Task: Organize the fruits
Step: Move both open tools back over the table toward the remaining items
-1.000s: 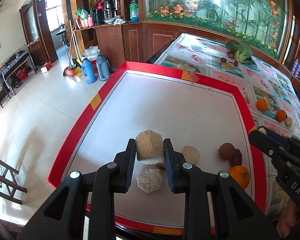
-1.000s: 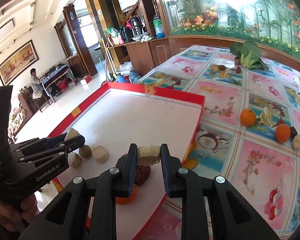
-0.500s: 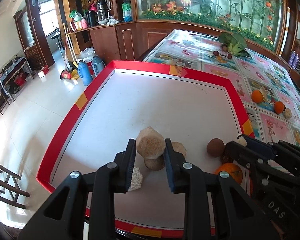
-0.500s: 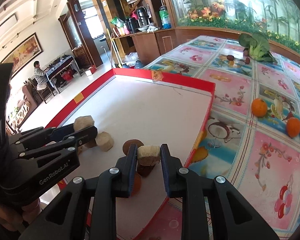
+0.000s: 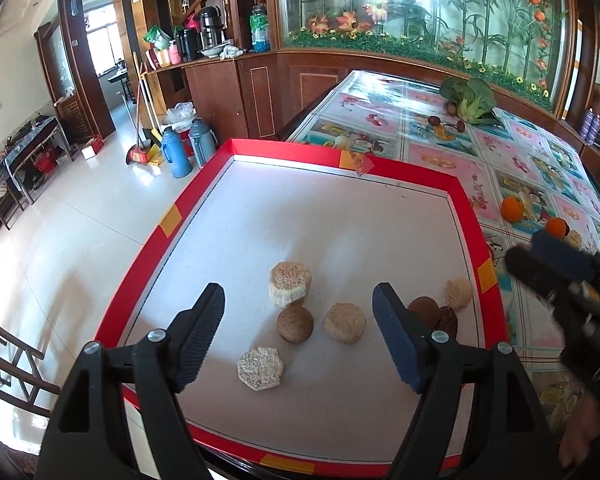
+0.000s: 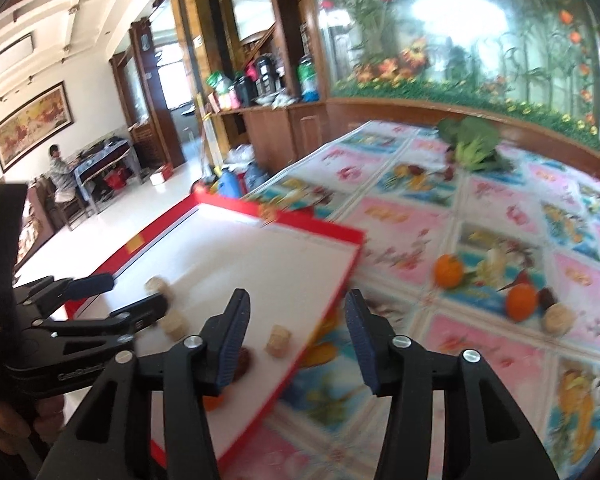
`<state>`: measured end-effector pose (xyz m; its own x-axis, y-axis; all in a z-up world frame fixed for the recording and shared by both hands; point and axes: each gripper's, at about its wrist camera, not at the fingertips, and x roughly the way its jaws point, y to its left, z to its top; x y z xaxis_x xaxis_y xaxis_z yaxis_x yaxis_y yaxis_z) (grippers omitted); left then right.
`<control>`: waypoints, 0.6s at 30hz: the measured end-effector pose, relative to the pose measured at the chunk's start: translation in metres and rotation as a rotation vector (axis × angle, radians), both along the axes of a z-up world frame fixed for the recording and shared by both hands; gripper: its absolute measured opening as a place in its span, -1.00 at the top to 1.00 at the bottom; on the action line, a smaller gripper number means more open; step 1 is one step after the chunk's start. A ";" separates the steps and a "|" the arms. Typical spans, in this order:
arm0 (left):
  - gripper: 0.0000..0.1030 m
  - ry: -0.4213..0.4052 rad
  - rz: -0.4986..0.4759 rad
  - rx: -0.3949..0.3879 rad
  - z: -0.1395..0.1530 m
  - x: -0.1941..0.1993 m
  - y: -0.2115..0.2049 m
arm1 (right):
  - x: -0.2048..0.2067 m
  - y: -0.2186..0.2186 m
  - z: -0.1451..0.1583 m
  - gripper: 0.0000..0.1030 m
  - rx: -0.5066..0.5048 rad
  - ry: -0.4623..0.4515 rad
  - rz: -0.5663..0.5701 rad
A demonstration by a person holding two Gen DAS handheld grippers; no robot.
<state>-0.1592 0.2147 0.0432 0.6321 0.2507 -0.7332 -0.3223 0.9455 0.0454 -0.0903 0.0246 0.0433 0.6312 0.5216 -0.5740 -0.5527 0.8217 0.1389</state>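
My left gripper [image 5: 298, 300] hangs over the near part of the red-rimmed white tray [image 5: 284, 152]. Its jaws are opening and nothing is pressed between them. Below it lie a tan cylinder piece [image 5: 290, 289], a brown round fruit [image 5: 295, 323], a tan disc [image 5: 344, 322] and a hexagonal piece [image 5: 260, 368]. The jaws of my right gripper [image 6: 296, 300] are opening too, with nothing in them, above the tray's right rim. A pale fuzzy piece [image 6: 278, 341] rests on the tray just below it, beside a dark red fruit [image 6: 242, 360].
Two oranges [image 6: 449, 271] [image 6: 521, 302] and a pale nut-like fruit [image 6: 556, 320] lie on the flowered tablecloth right of the tray. A leafy green vegetable [image 6: 474, 144] sits at the far end. A person sits at a desk [image 6: 60, 168] across the room.
Both grippers have opened and let go of their pieces, which now rest on the tray. The right gripper has moved up and towards the tray's right rim.
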 end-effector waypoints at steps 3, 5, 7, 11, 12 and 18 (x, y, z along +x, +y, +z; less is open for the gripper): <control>-0.53 0.004 -0.006 0.011 0.004 0.001 -0.005 | 0.010 -0.017 0.006 0.04 0.004 -0.012 -0.060; -0.54 0.005 -0.011 0.021 0.007 0.002 -0.009 | 0.016 -0.034 0.010 0.03 0.017 -0.012 -0.104; -0.54 0.003 -0.019 0.029 0.011 0.004 -0.014 | 0.020 -0.049 0.014 0.03 0.019 -0.017 -0.145; -0.56 -0.019 -0.048 0.055 0.028 0.007 -0.030 | 0.024 -0.079 0.023 0.03 -0.010 -0.042 -0.235; -0.57 -0.028 -0.059 0.058 0.034 0.008 -0.034 | 0.025 -0.087 0.026 0.03 -0.007 -0.046 -0.253; -0.65 -0.096 -0.131 0.076 0.076 0.015 -0.064 | 0.026 -0.139 0.050 0.02 0.064 -0.044 -0.347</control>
